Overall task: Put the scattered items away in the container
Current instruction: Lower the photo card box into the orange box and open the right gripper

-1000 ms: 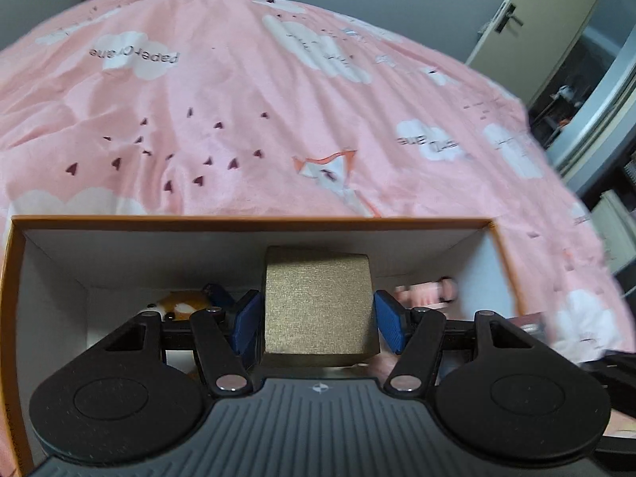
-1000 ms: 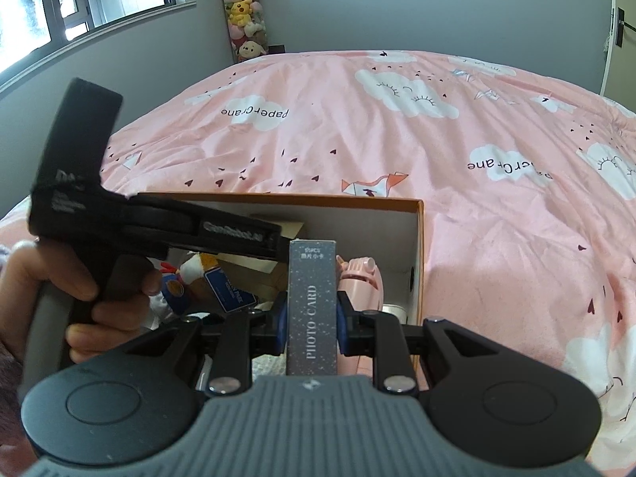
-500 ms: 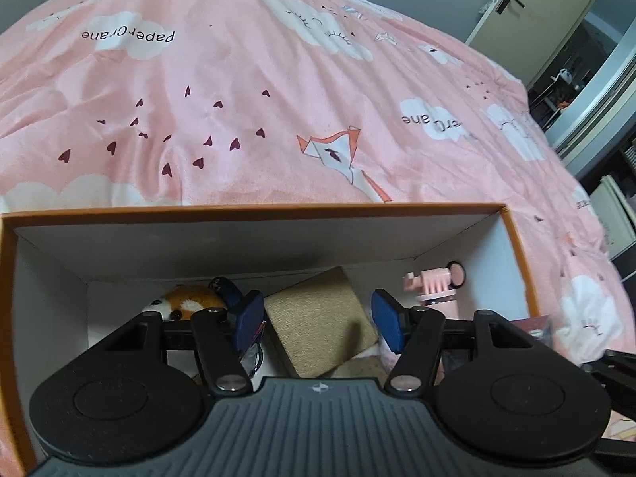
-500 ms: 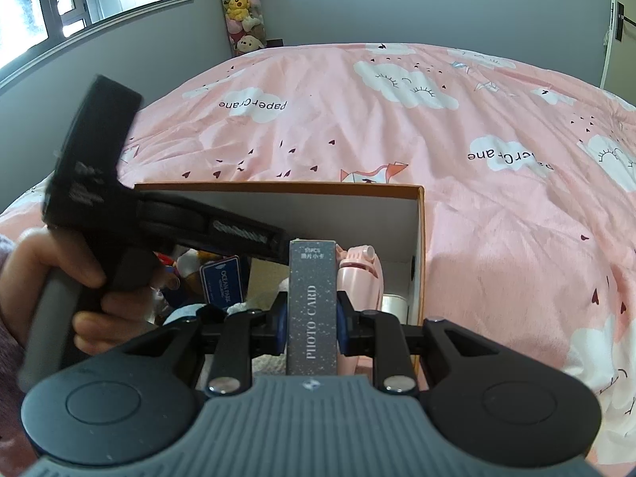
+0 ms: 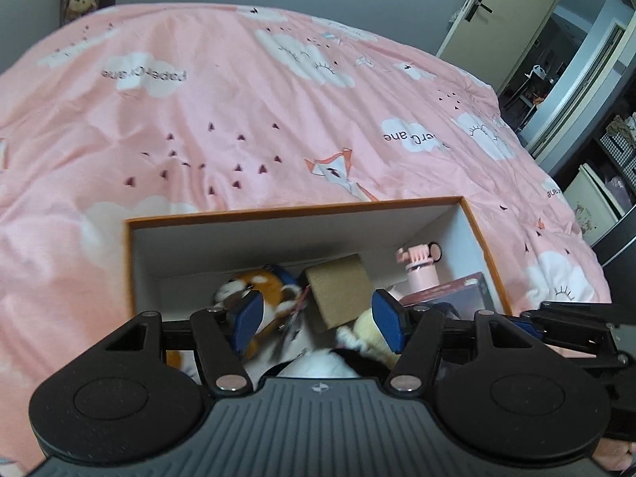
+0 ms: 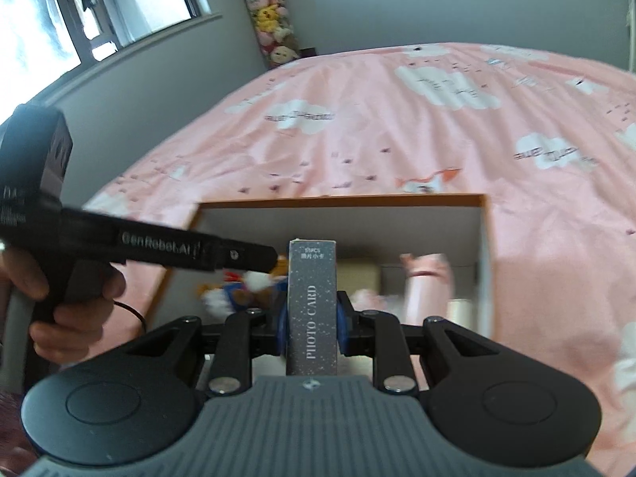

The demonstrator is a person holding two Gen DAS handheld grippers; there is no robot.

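The orange-rimmed cardboard container [image 5: 294, 212] rests on the pink bed. A gold box [image 5: 342, 294] lies tilted inside it among plush toys [image 5: 262, 286], beside a pink bottle [image 5: 419, 266]. My left gripper [image 5: 318, 320] hovers above them, open, its blue pads clear of the gold box. My right gripper [image 6: 312, 328] is shut on a grey "PHOTO CARD" box [image 6: 313, 306], held upright over the container's [image 6: 342, 200] near side. The left gripper's black body [image 6: 159, 242] and the hand [image 6: 59, 298] holding it show in the right wrist view.
Pink cloud-print bedding [image 5: 238, 119] surrounds the container on all sides. A dark pink box [image 5: 449, 294] sits in the container's right part. A window and a column of plush toys [image 6: 274, 28] stand at the far wall, and a door [image 5: 497, 12] lies to the right.
The left gripper let go of the gold box, which dropped tilted into the container, then drew back and up. The right gripper kept its grip on the photo card box.
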